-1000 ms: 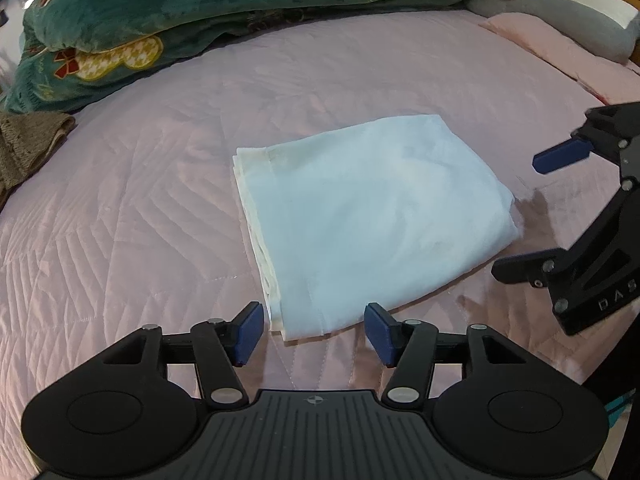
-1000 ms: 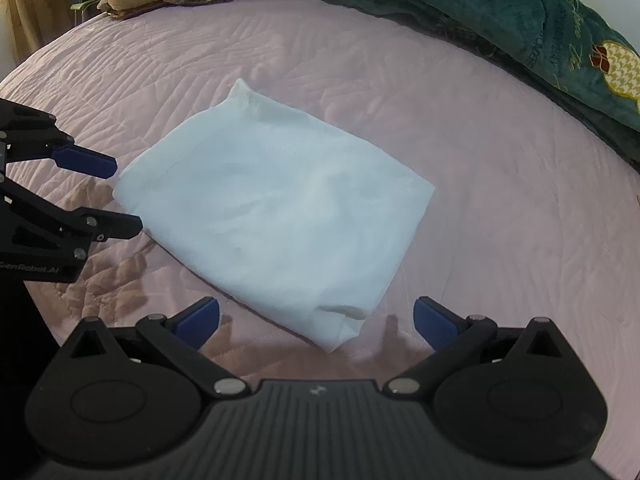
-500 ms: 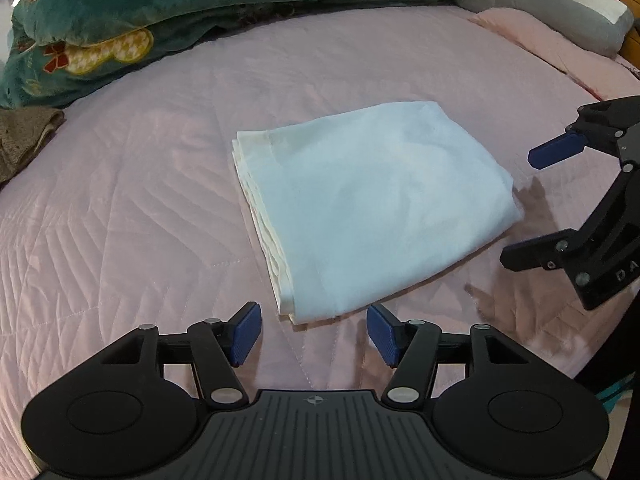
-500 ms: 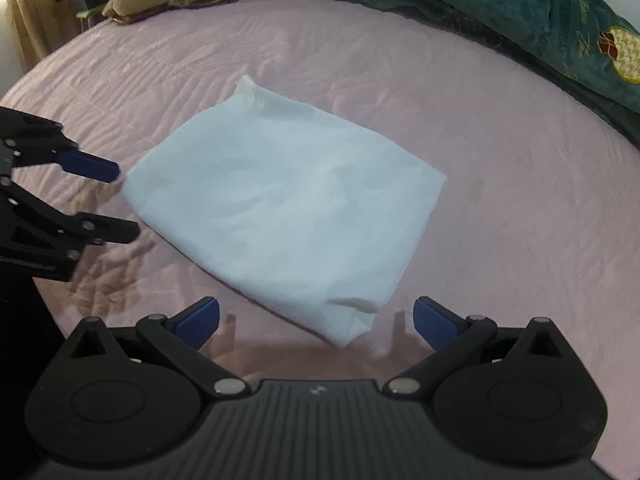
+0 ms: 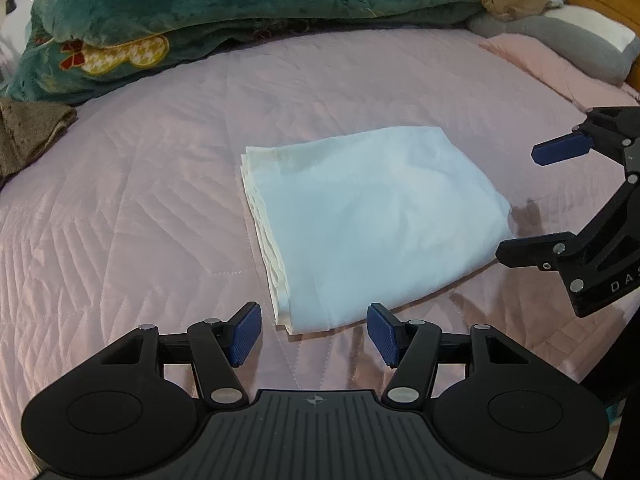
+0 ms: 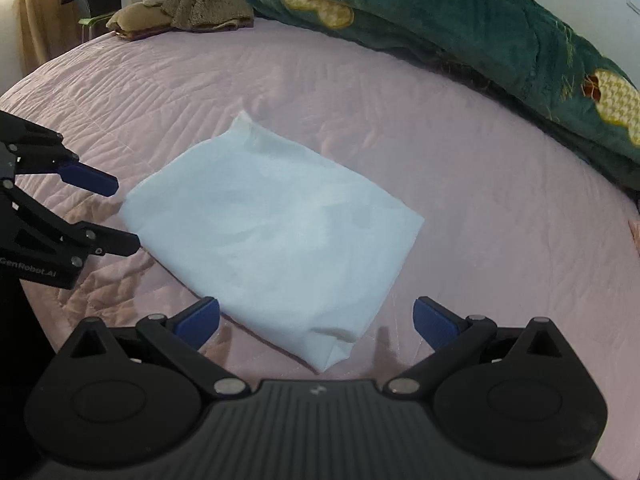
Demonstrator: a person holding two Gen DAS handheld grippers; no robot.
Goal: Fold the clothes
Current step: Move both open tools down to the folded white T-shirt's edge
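Note:
A white garment [image 5: 368, 220] lies folded into a flat rectangle on the pink quilted bedspread [image 5: 140, 220]. Its stacked layer edges face left in the left wrist view. My left gripper [image 5: 314, 334] hangs open just short of the garment's near corner, nothing between its blue pads. The right gripper [image 6: 316, 318] stands wide open over the opposite near corner of the same garment [image 6: 272, 232], holding nothing. Each gripper also shows in the other's view: the right gripper [image 5: 536, 200] at the right edge, the left gripper [image 6: 116, 212] at the left edge, both beside the cloth and apart from it.
A dark green plush blanket [image 5: 208, 12] with yellow and red patterns is piled along the far side of the bed. Brown cloth [image 5: 28, 136] lies at the left, a grey pillow [image 5: 568, 36] at the far right. Brown clothes [image 6: 188, 12] are heaped at a far corner.
Both grippers have drawn back slightly from the folded garment, which now sits a little farther ahead in both views. The garment itself has not moved.

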